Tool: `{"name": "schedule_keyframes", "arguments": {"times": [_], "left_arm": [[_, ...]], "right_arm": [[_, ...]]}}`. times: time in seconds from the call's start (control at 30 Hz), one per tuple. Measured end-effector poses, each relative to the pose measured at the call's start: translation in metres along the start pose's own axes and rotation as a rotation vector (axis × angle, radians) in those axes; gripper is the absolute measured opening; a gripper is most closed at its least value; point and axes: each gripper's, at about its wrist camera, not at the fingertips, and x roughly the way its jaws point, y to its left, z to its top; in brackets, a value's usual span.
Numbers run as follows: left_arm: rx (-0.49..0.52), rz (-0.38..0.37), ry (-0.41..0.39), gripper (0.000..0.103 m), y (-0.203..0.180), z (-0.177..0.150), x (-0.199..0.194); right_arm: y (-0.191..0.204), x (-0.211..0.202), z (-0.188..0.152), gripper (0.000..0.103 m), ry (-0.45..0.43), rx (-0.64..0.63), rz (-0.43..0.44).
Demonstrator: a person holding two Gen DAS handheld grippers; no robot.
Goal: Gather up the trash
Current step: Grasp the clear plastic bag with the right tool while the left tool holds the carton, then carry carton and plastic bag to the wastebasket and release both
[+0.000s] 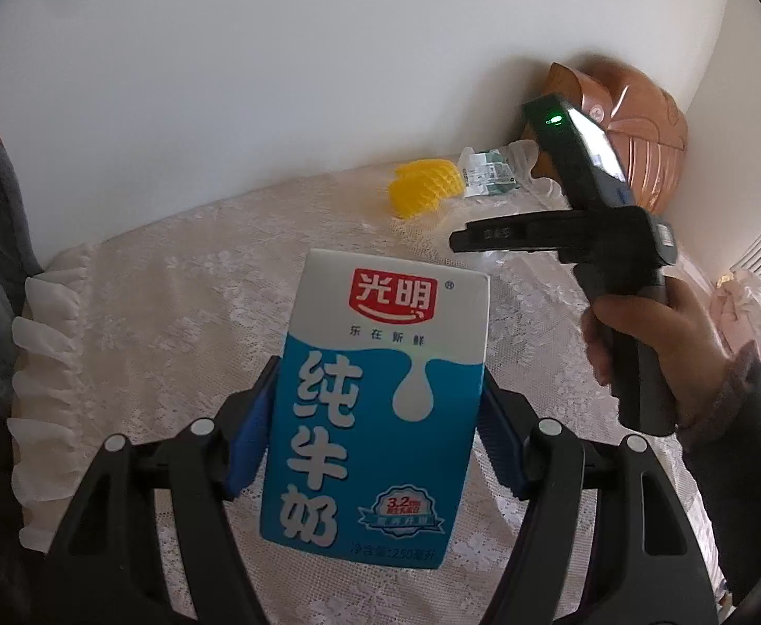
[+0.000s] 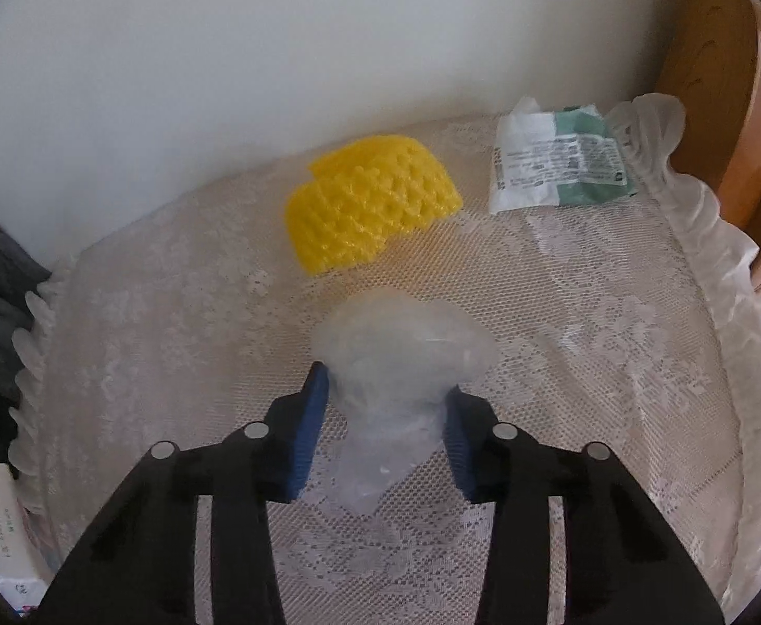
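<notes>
My left tool was clenched on a blue-and-white milk carton, both blue pads pressed to its sides, and the carton hung above the lace-covered bench. My right tool had its pads against a crumpled clear plastic wrap near the middle of the bench — grasping it, as far as the blurred right wrist view let me judge. Just beyond the wrap lay a yellow foam net, and farther right, close to the frilled edge of the cloth, a white-and-green wrapper. A brown wooden chair back stood at the far right. From the left wrist view I saw my right hand on the black handle — the tool pointing left over the bench.
</notes>
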Motion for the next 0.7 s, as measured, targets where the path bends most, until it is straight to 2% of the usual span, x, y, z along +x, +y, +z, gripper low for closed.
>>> {"name": "schedule_keyframes", "arguments": {"times": [0.2,0.3,0.33,0.5,0.6,0.7], "left_arm": [[0.038,-0.027,-0.014,0.067,-0.01,-0.002,-0.015],[0.073,-0.055,-0.022,0.067,-0.024,-0.008,-0.028],[0.093,-0.069,-0.026,0.067,-0.031,-0.012,-0.034],[0.17,-0.134,-0.017,0.067,-0.062,-0.031,-0.053],[0.222,-0.176,0.004,0.067,-0.082,-0.048,-0.061],[0.264,-0.226,0.037,0.067,-0.101,-0.063,-0.065]], "right_arm": [[-0.02,-0.056,-0.029,0.04,-0.077,0.067,0.045],[-0.033,-0.103,-0.068,0.04,-0.119,0.121,0.031],[-0.032,-0.108,-0.072,0.04,-0.123,0.127,0.027],[-0.045,-0.164,-0.139,0.04,-0.155,0.204,-0.025],[-0.059,-0.201,-0.202,0.04,-0.165,0.28,-0.074],[-0.067,-0.22,-0.238,0.04,-0.168,0.333,-0.106]]}}
